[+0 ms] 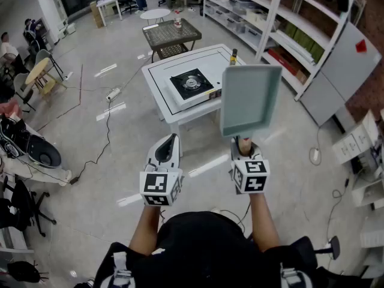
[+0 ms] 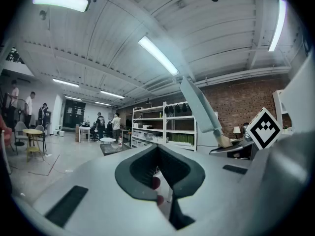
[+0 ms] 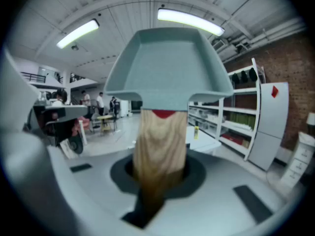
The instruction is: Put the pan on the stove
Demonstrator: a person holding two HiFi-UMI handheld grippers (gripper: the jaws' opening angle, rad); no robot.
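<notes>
White bench (image 1: pixel 161 71) stands on open grey floor (image 1: pixel 120 155), with the stove (image 1: pixel 191 84) near its front edge and shelving (image 1: pixel 282 35) along the right. Pan (image 1: pixel 251 98) is held in the air short of the bench, clamped in the right gripper (image 1: pixel 242 141). Left gripper (image 1: pixel 171 143) is closed and empty.

- white table (image 1: pixel 157 77), black line round its top; dark bottle (image 1: pixel 233 56) upright by its far right corner
- low dark table (image 1: pixel 171 36) behind it, small container (image 1: pixel 177 20) on top
- round white table (image 1: pixel 155 14) further back, white desk (image 1: pixel 108 2) beyond
- white shelving (image 1: pixel 282 32) along the right, bins on the shelves
- grey cabinet (image 1: pixel 339 68) next to the shelving, red mark on it
- brick wall (image 2: pixel 241 100) behind the shelving
- black cable (image 1: pixel 108 134) across the floor, power strip (image 1: pixel 113 94) near it
- round wooden table (image 1: pixel 37 71) at left, chairs around it
- people (image 2: pixel 116 125) standing far back
- strip lights (image 2: pixel 157 55) on the ceiling
</notes>
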